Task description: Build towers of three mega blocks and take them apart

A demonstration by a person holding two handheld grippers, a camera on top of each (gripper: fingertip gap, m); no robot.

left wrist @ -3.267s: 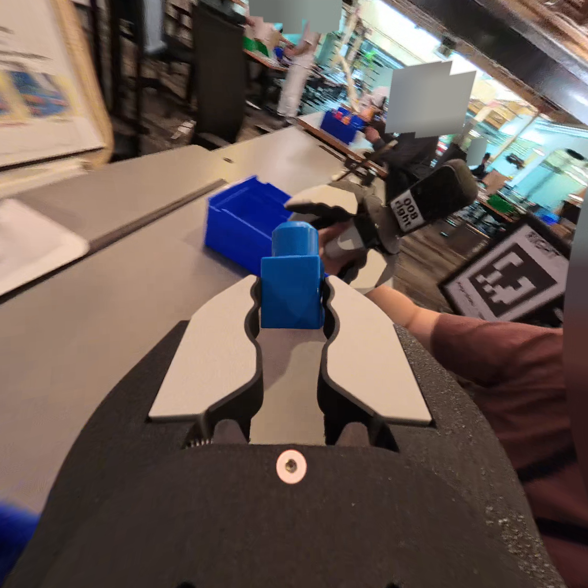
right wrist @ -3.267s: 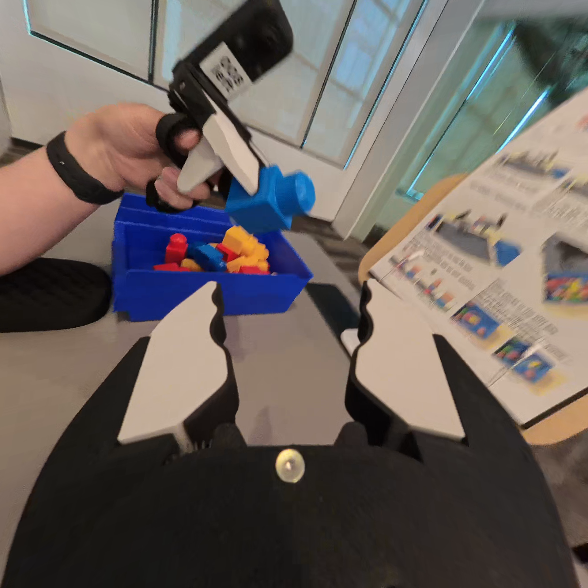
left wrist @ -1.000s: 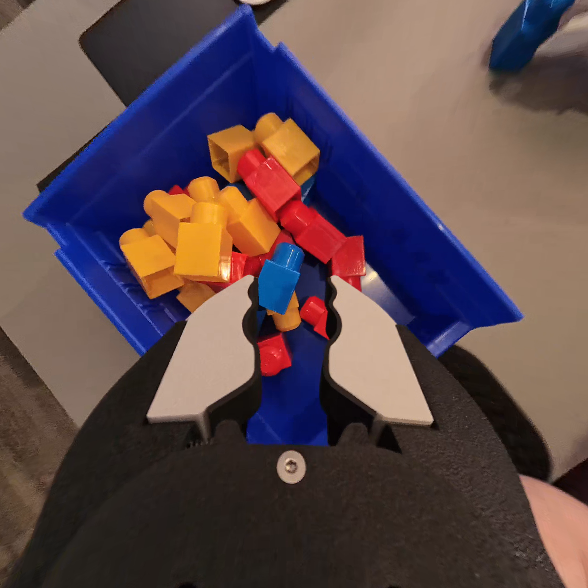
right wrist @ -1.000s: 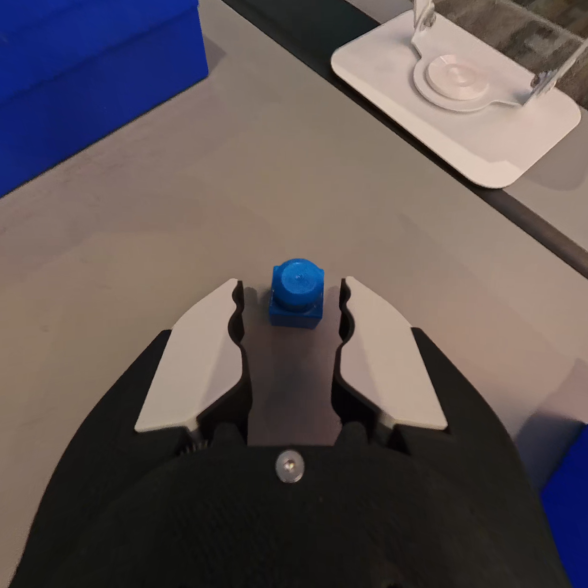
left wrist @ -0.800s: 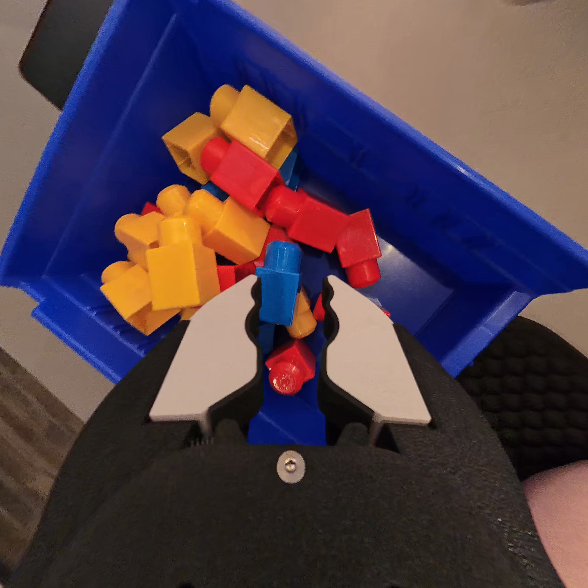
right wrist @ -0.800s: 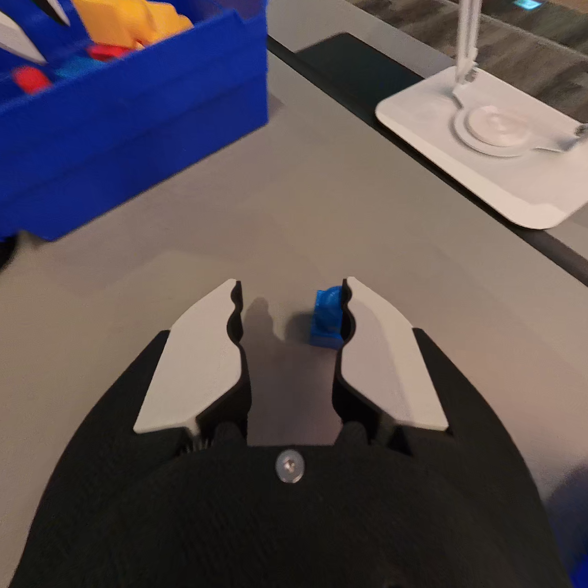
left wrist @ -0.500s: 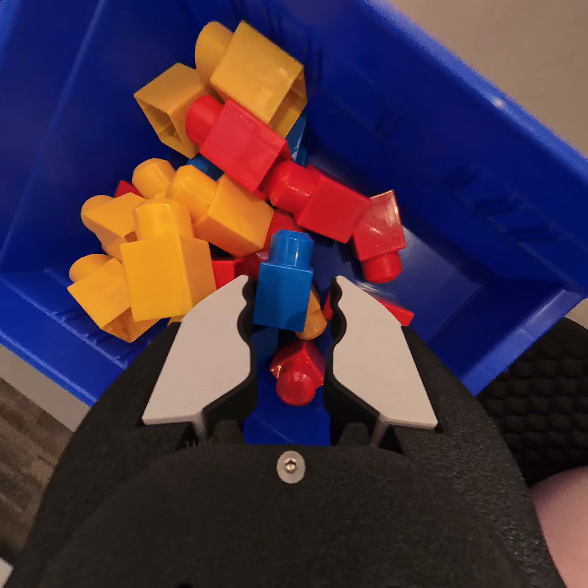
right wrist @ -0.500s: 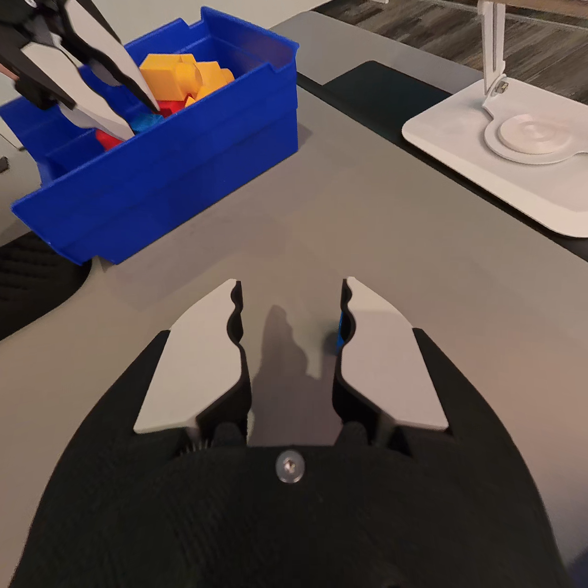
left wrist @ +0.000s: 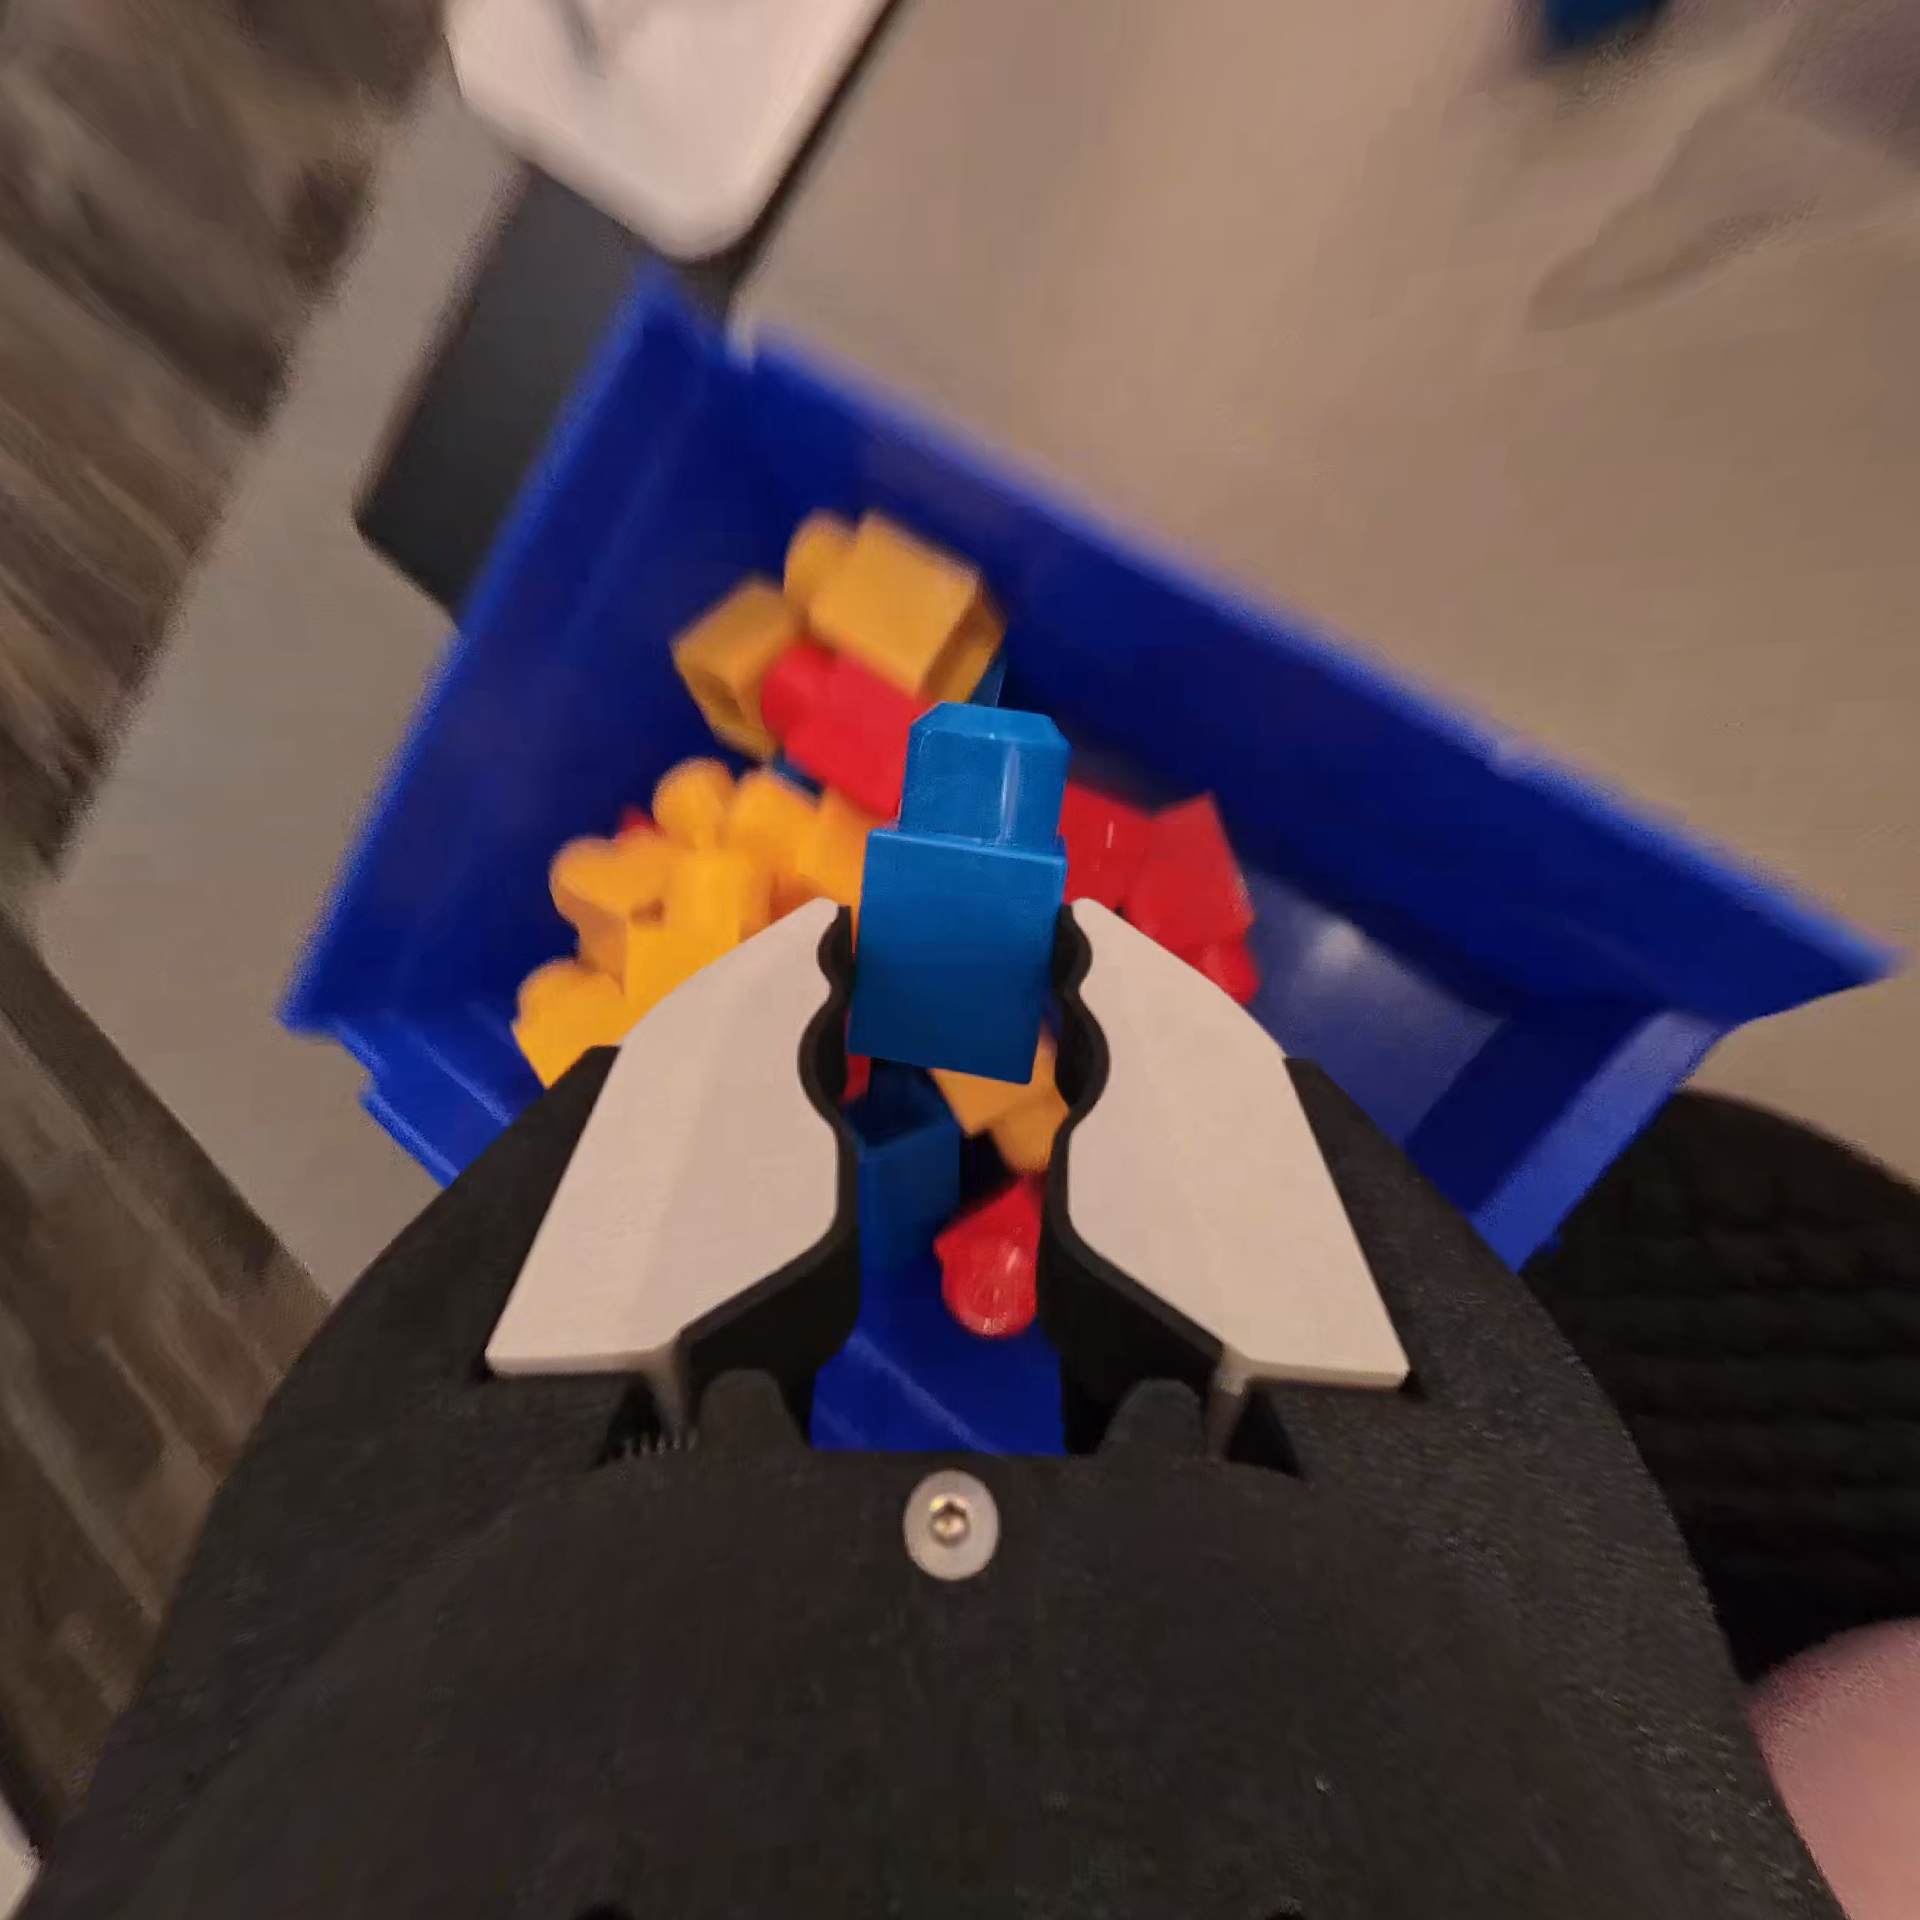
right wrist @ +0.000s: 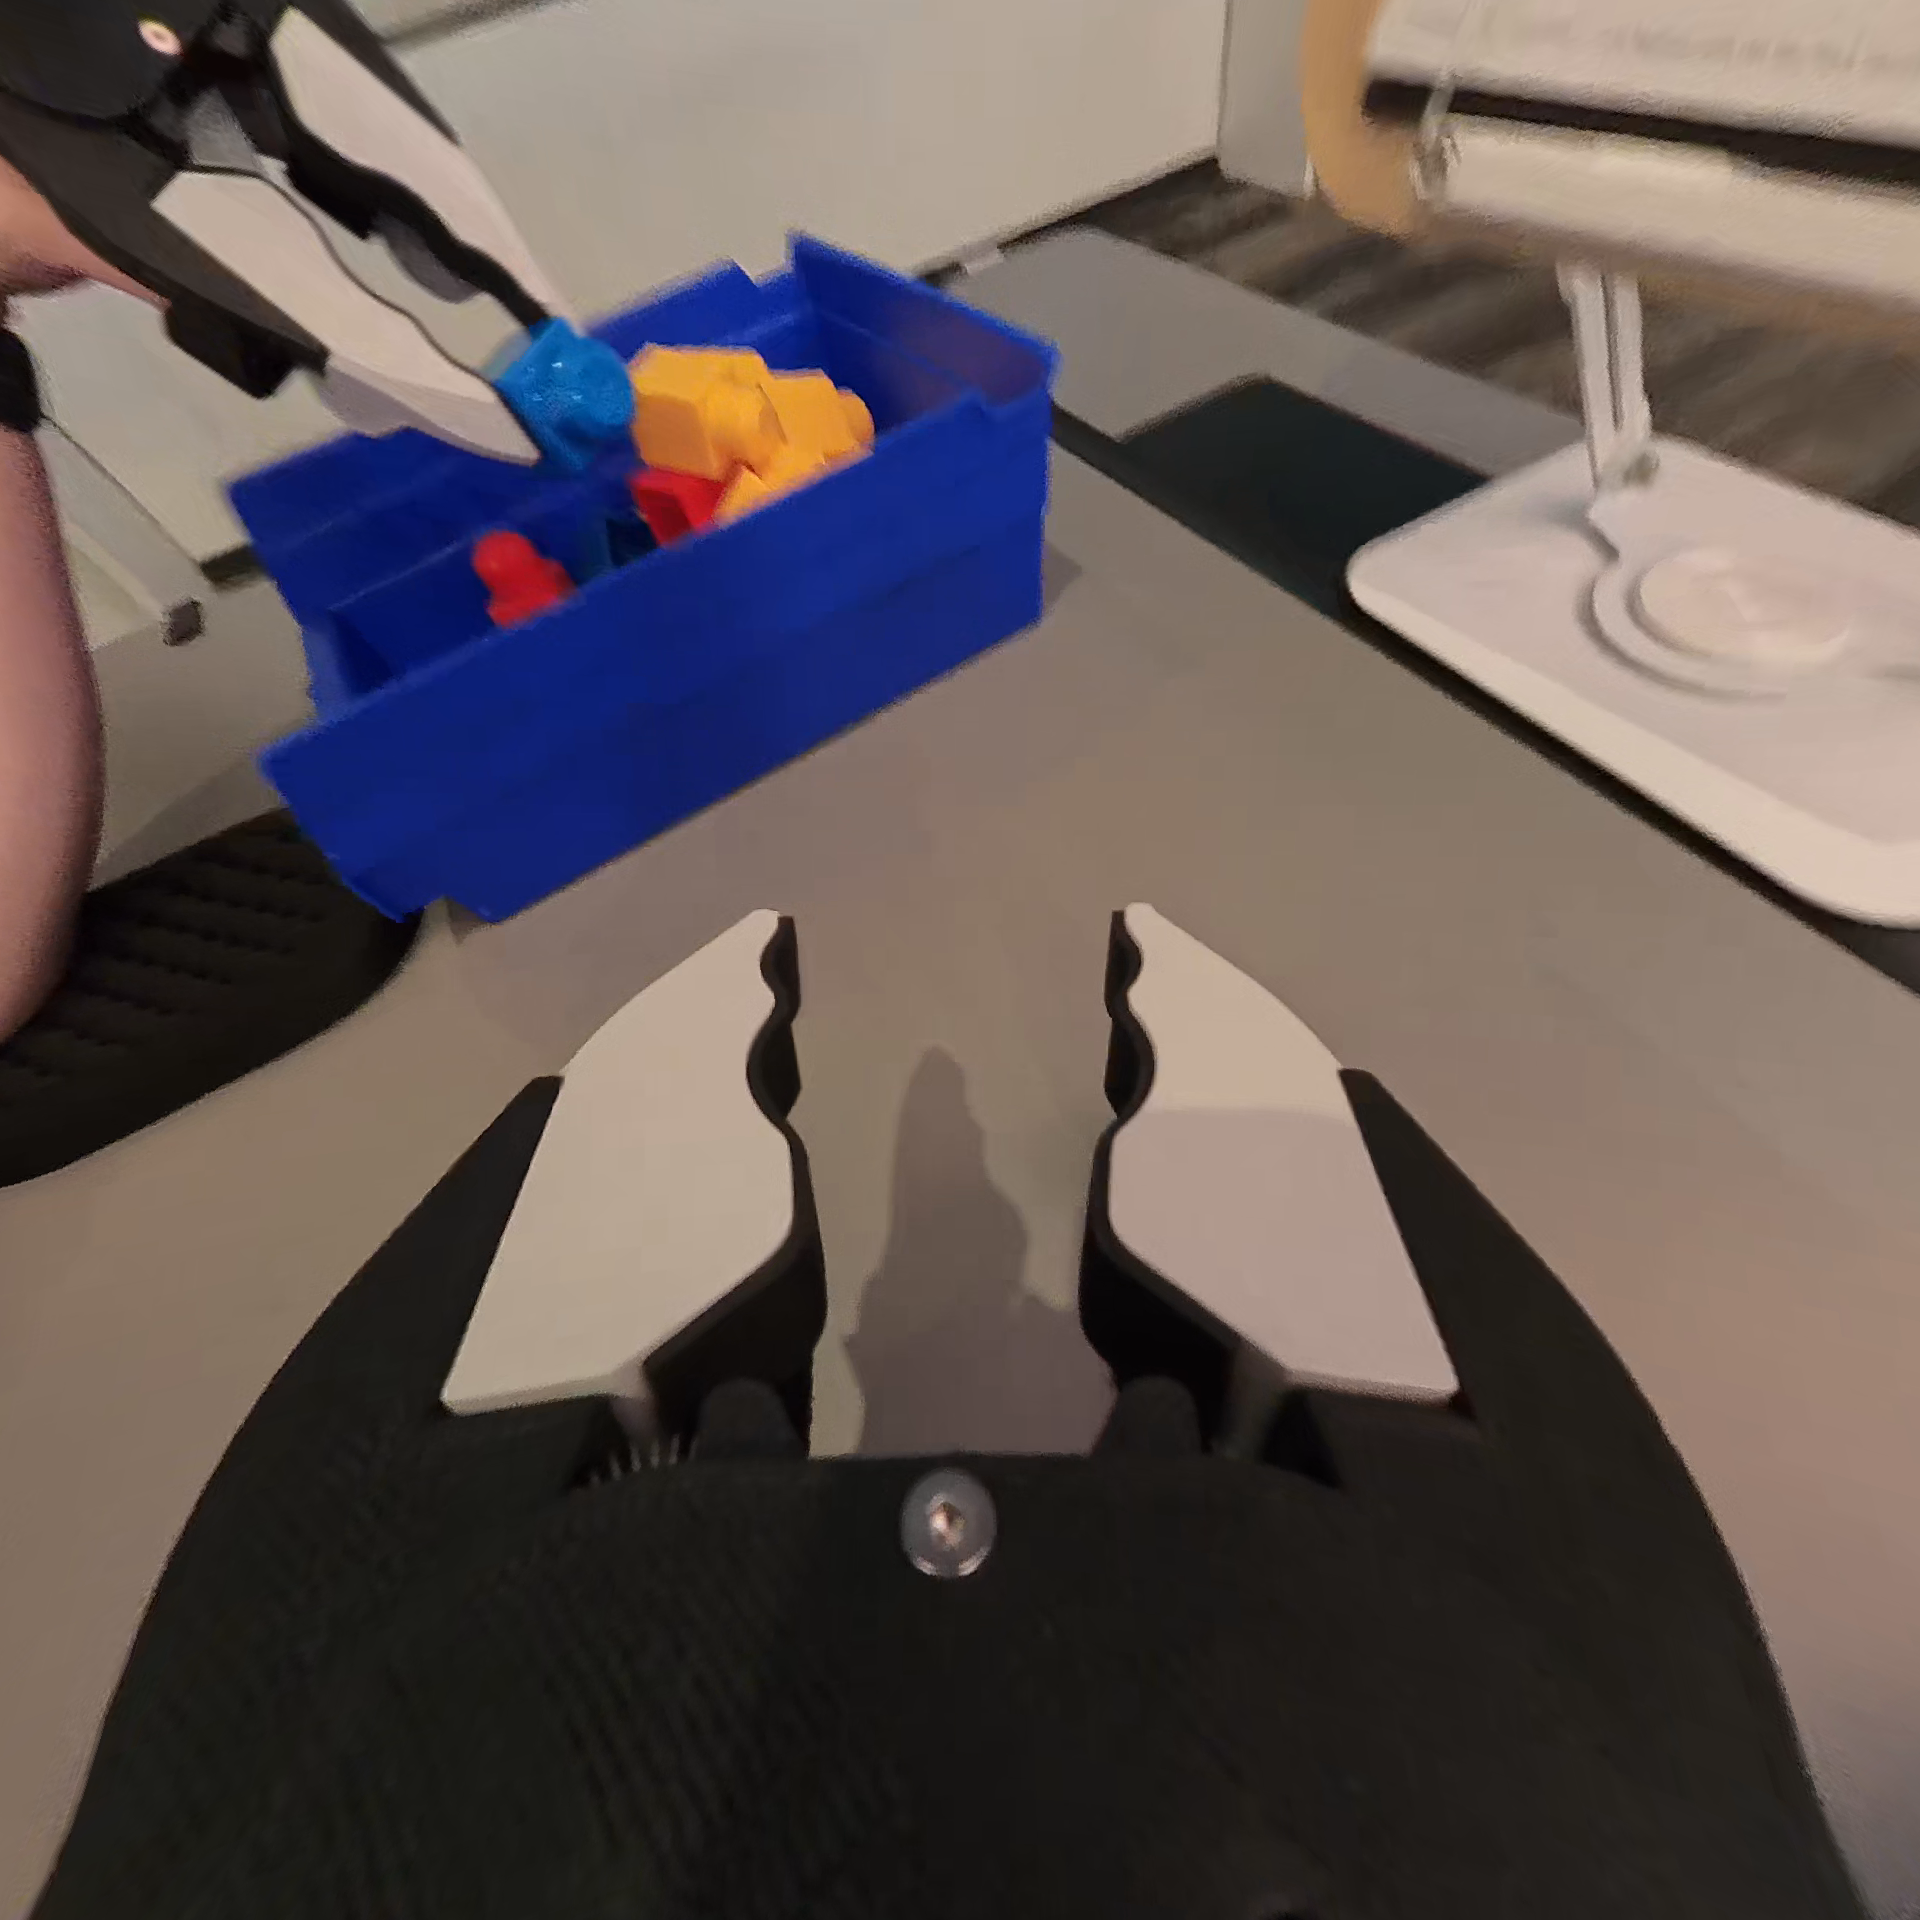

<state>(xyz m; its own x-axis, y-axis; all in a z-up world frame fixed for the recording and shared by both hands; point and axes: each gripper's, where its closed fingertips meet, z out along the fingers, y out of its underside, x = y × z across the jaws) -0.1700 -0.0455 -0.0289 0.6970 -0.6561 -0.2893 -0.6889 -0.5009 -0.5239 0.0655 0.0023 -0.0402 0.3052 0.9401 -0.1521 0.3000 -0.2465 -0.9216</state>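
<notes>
Left gripper (left wrist: 954,971) is clamped on 1 blue mega block (left wrist: 951,935): both pads press its flat sides, stud end pointing away from the camera. The block is held in the air over the blue bin (left wrist: 1299,748), clear of the loose pile inside. From the right wrist view the same gripper (right wrist: 520,410) reaches in from the upper left with the block (right wrist: 566,395) at its tips, above the bin (right wrist: 665,707). Bin contents: yellow blocks (right wrist: 748,416) heaped toward the far end, red blocks (right wrist: 675,504) beneath them, 1 red block (right wrist: 514,582) lying apart near the front wall. Right gripper (right wrist: 951,971) hovers over the grey table (right wrist: 1299,831) with its jaws spread and nothing between the fingers. A white stand base (right wrist: 1662,644) sits on the table to the right, well apart from the bin. Left view is motion-blurred.
</notes>
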